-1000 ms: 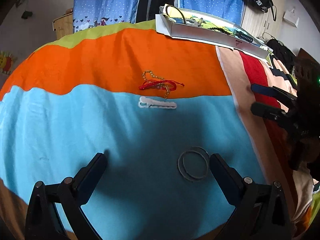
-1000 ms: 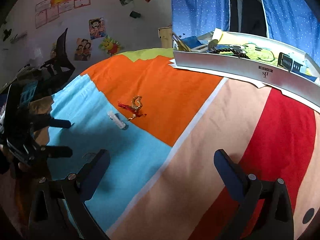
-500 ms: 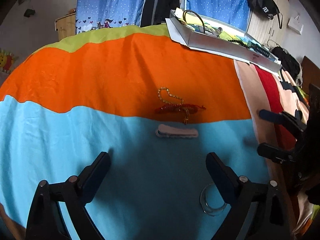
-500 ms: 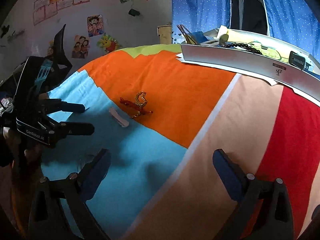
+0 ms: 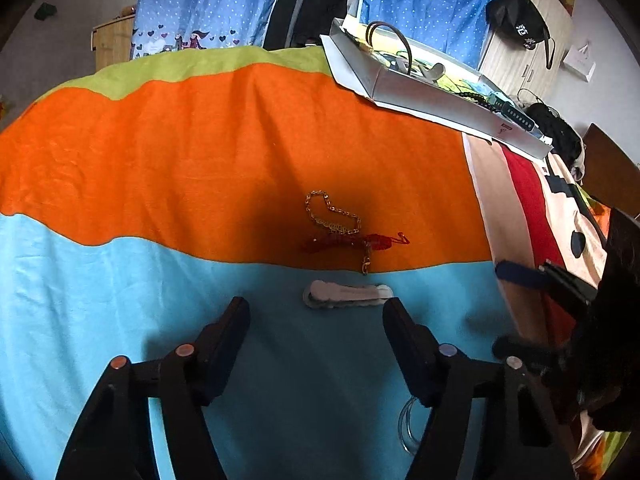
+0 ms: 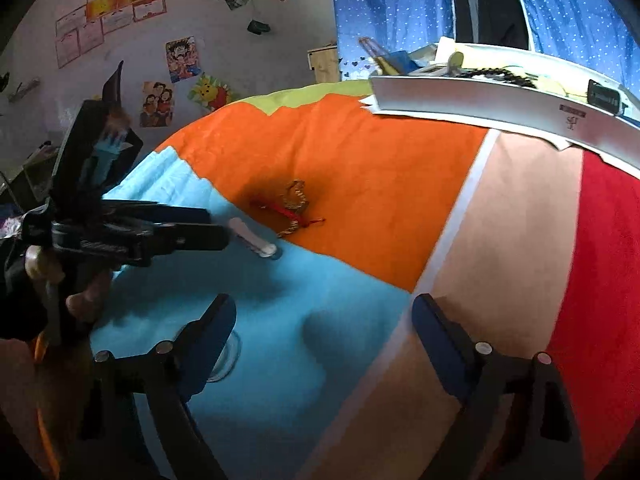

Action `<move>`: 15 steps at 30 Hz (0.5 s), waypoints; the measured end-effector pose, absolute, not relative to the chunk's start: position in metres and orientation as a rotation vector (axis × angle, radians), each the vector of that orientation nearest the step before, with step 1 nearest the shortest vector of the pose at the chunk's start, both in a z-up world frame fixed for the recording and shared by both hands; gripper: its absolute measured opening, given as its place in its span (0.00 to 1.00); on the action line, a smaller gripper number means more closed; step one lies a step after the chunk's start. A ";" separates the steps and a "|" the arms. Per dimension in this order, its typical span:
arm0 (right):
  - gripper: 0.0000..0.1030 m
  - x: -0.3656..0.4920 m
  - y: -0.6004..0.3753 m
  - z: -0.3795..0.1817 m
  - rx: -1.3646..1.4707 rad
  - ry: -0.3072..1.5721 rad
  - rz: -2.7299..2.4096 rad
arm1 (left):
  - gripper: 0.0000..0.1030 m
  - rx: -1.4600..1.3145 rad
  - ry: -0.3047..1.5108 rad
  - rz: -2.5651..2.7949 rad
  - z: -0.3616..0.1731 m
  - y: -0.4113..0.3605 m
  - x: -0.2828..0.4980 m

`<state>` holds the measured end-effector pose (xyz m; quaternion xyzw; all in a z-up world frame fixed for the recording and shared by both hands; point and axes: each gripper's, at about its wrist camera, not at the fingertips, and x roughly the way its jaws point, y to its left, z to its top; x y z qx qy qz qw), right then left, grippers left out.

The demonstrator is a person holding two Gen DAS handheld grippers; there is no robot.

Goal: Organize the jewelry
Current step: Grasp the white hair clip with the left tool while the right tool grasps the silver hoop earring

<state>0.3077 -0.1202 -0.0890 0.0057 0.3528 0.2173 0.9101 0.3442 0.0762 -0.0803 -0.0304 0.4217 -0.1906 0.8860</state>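
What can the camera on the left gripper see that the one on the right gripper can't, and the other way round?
Only the left wrist view shows the black bag hanging on the wardrobe. Only the right wrist view shows the cartoon posters on the wall. Both show the white hair clip, the gold chain tangled with the red cord, and the white tray.

We see a striped bedspread (image 5: pixel 200 152) in orange, sky blue and lime green. Behind it hang blue dotted curtains (image 5: pixel 208 4) with a dark garment (image 5: pixel 308 0) between them. Left of the curtains stands a wooden cabinet (image 5: pixel 112 40). Beyond the bedspread's left side, cartoon posters (image 6: pixel 182 54) dot the wall.
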 end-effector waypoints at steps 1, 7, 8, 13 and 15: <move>0.79 0.307 -0.119 -0.090 0.009 0.736 0.452 | 0.64 -0.065 0.876 -0.396 -0.081 0.076 0.345; 0.73 0.305 -0.107 -0.098 -0.045 0.762 0.451 | 0.63 -0.063 0.874 -0.395 -0.082 0.077 0.347; 0.73 0.305 -0.107 -0.098 -0.047 0.764 0.453 | 0.63 -0.065 0.873 -0.392 -0.083 0.077 0.347; 0.73 0.305 -0.104 -0.100 -0.068 0.785 0.445 | 0.57 -0.071 0.881 -0.369 -0.088 0.079 0.349; 0.73 0.305 -0.099 -0.101 -0.089 0.792 0.438 | 0.56 -0.073 0.883 -0.359 -0.089 0.079 0.351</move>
